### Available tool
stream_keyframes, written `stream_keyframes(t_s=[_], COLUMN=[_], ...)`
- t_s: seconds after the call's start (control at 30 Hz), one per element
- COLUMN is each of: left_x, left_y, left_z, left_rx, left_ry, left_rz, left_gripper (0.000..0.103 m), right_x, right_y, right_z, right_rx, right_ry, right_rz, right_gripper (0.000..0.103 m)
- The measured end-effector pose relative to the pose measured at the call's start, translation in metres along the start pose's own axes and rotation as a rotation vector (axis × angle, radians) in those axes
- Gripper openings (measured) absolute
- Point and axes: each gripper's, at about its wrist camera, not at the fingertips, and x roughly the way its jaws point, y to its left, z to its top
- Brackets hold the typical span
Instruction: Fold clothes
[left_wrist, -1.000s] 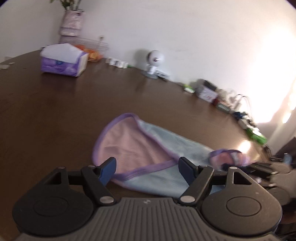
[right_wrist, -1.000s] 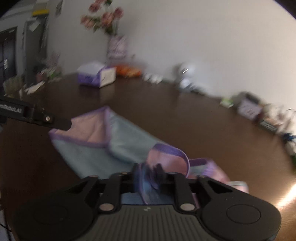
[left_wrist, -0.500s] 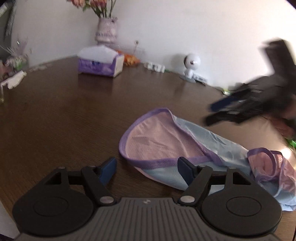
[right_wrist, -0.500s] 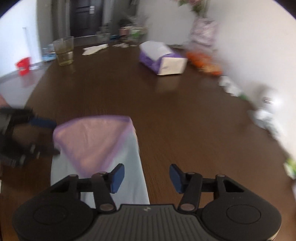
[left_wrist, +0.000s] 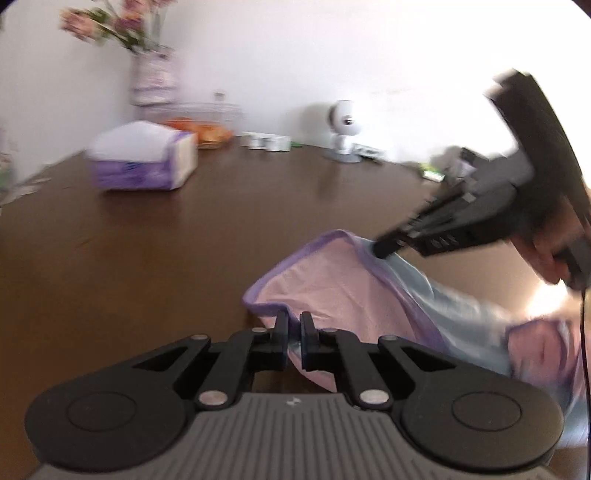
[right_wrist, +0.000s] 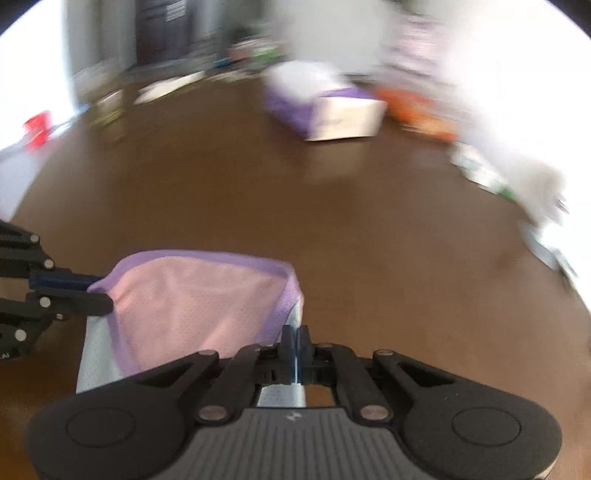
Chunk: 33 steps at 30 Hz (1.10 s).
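A light blue garment with pink lining and a purple hem lies on the dark wooden table. My left gripper is shut on the near corner of its hem. My right gripper is shut on the opposite corner of the hem; it also shows in the left wrist view. The pink-lined opening is stretched between the two grippers. The left gripper shows in the right wrist view.
A purple and white tissue box stands at the back left, with a flower vase, a bowl of orange fruit and a small white camera along the wall. Small clutter lines the table's far right edge.
Both grippers were open half a second ago; now each has closed on a corner of the garment's hem. The right gripper came down to the far corner.
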Motion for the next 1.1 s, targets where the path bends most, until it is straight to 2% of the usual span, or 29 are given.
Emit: stream_keyframes(t_s=[0.1,0.2,0.27,0.37,0.4,0.43,0.47,0.5,0.53,0.57,0.6,0.67,0.73,0.8,0.87,0.9,0.93,1.0,1.03,1.1], left_x=[0.047,0.095,0.125,0.166,0.18,0.188,0.196,0.2,0.195,0.188,0.173,0.128,0.076,0.028,0.007,0.0,0.002,0.013,0.02,0.027], left_y=[-0.011,-0.037,-0.06,-0.098,-0.106,-0.113,-0.12,-0.124,-0.123,-0.121,-0.115,-0.097,-0.085,-0.082,-0.088,-0.094,-0.104,-0.118,-0.12,-0.119], left_z=[0.051,0.092,0.109,0.127,0.129,0.129,0.129,0.128,0.127,0.125,0.121,0.104,0.076,0.043,0.013,0.0,-0.008,-0.019,-0.02,-0.022], left_rx=[0.056,0.064,0.121,0.155,0.156,0.16,0.165,0.168,0.168,0.165,0.158,0.141,0.134,0.16,0.185,0.206,0.248,0.308,0.312,0.293], left_ry=[0.022,0.035,0.023,0.033,0.043,0.053,0.064,0.075,0.09,0.104,0.115,0.13,0.135,0.138,0.15,0.16,0.179,0.225,0.245,0.249], left_rz=[-0.085,-0.182,-0.214,-0.283,-0.292,-0.288,-0.283,-0.28,-0.281,-0.29,-0.322,-0.396,-0.502,-0.625,-0.726,-0.756,-0.731,-0.667,-0.637,-0.626], left_gripper=[0.005,0.005,0.005,0.006,0.009,0.017,0.032,0.039,0.044,0.044,0.044,0.05,0.055,0.065,0.075,0.075,0.075,0.063,0.049,0.041], right_x=[-0.018,-0.041,-0.056,-0.077,-0.081,-0.083,-0.084,-0.083,-0.085,-0.09,-0.096,-0.12,-0.147,-0.161,-0.163,-0.159,-0.153,-0.141,-0.137,-0.132], right_y=[-0.05,-0.101,-0.129,-0.166,-0.175,-0.183,-0.191,-0.197,-0.203,-0.203,-0.202,-0.182,-0.146,-0.094,-0.043,-0.024,-0.013,0.003,0.006,0.009], right_z=[-0.01,-0.029,-0.048,-0.081,-0.09,-0.098,-0.106,-0.114,-0.122,-0.129,-0.136,-0.148,-0.161,-0.175,-0.19,-0.194,-0.197,-0.201,-0.204,-0.212], right_rx=[0.225,0.422,0.529,0.644,0.672,0.694,0.712,0.729,0.747,0.755,0.759,0.718,0.642,0.543,0.458,0.441,0.445,0.469,0.494,0.562], right_ry=[-0.005,-0.026,-0.033,-0.02,-0.013,-0.008,-0.003,-0.004,-0.018,-0.031,-0.04,-0.069,-0.104,-0.134,-0.133,-0.135,-0.136,-0.136,-0.138,-0.143], right_rz=[-0.125,-0.229,-0.298,-0.391,-0.427,-0.46,-0.49,-0.508,-0.506,-0.491,-0.473,-0.416,-0.324,-0.18,-0.061,-0.044,-0.041,-0.039,-0.038,-0.036], right_gripper=[0.0,0.0,0.0,0.0,0.0,0.0,0.0,0.006,0.008,0.014,0.019,0.022,0.026,0.04,0.04,0.04,0.039,0.03,0.026,0.017])
